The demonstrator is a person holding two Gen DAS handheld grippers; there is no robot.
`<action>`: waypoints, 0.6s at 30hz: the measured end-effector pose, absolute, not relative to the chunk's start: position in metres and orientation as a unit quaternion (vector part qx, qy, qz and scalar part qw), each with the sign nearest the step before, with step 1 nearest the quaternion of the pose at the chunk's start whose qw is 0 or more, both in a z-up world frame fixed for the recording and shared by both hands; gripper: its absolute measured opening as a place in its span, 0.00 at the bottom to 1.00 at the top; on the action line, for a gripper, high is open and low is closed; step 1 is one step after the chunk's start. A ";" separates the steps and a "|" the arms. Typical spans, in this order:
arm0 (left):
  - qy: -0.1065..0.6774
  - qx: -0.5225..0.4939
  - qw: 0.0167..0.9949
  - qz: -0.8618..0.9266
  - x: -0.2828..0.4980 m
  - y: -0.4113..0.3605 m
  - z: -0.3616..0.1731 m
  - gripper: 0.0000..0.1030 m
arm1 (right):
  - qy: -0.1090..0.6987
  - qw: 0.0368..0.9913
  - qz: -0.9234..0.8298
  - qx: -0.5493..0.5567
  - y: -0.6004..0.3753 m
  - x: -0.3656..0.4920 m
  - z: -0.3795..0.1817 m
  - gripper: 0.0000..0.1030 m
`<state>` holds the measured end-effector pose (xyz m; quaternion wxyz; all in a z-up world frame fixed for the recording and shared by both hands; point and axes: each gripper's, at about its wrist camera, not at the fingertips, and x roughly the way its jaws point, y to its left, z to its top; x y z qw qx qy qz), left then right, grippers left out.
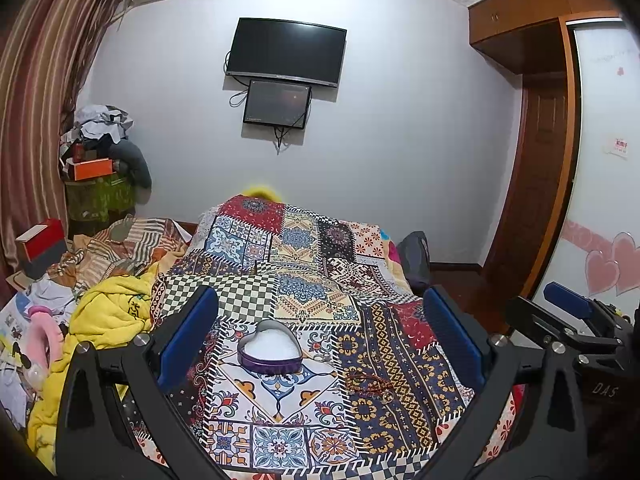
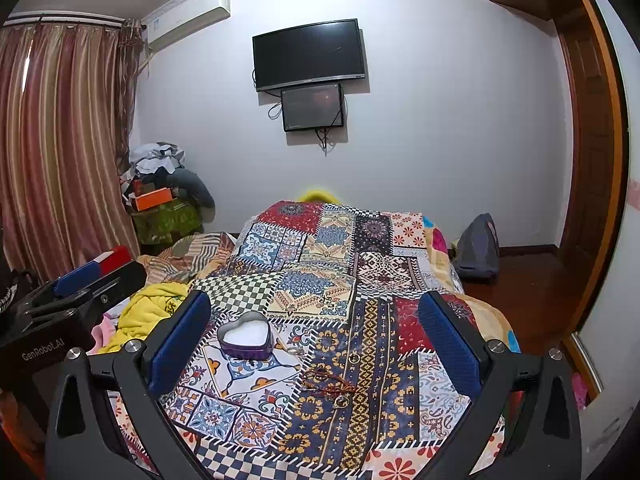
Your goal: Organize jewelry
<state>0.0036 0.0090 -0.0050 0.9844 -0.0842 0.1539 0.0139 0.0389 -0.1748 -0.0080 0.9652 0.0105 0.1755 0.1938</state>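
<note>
Jaws on both tools stand wide apart and hold nothing: the left gripper [image 1: 320,344] and the right gripper [image 2: 316,344] hover above the patchwork bedspread [image 2: 372,420] of the bed, side by side, each showing at the edge of the other's view. Between the blue pads sits a heart-shaped tin [image 1: 269,347], purple-walled, open at the top and lined with something white; no jewelry shows inside it. To its right on the cloth lies a reddish beaded strand [image 2: 328,385] in a loose tangle, with a small ring [image 2: 354,358] just beyond it and a pale metallic piece [image 2: 295,349] just beside the tin; what that last one is I cannot tell. The strand should be light and limp, likely to drape and slip from a shallow pinch, so a hold across the bunched middle seems wiser than at one end. The ring is small, hard and flat on soft fabric, and may press into the bedspread rather than lift; pinching across its rim looks best. The busy pattern hides these pieces, so aim needs care.
</note>
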 end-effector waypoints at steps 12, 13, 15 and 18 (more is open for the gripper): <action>0.153 -0.084 0.985 0.014 0.003 0.010 -0.006 1.00 | 0.176 0.965 0.194 0.010 -0.174 0.039 -0.009 1.00; 0.153 -0.084 0.985 0.014 0.002 0.010 -0.006 1.00 | 0.176 0.965 0.194 0.011 -0.174 0.039 -0.009 1.00; 0.153 -0.083 0.985 0.015 0.001 0.011 -0.006 1.00 | 0.177 0.965 0.194 0.011 -0.175 0.040 -0.009 1.00; 0.153 -0.082 0.985 0.017 0.003 0.010 -0.005 1.00 | 0.178 0.965 0.194 0.011 -0.174 0.040 -0.009 1.00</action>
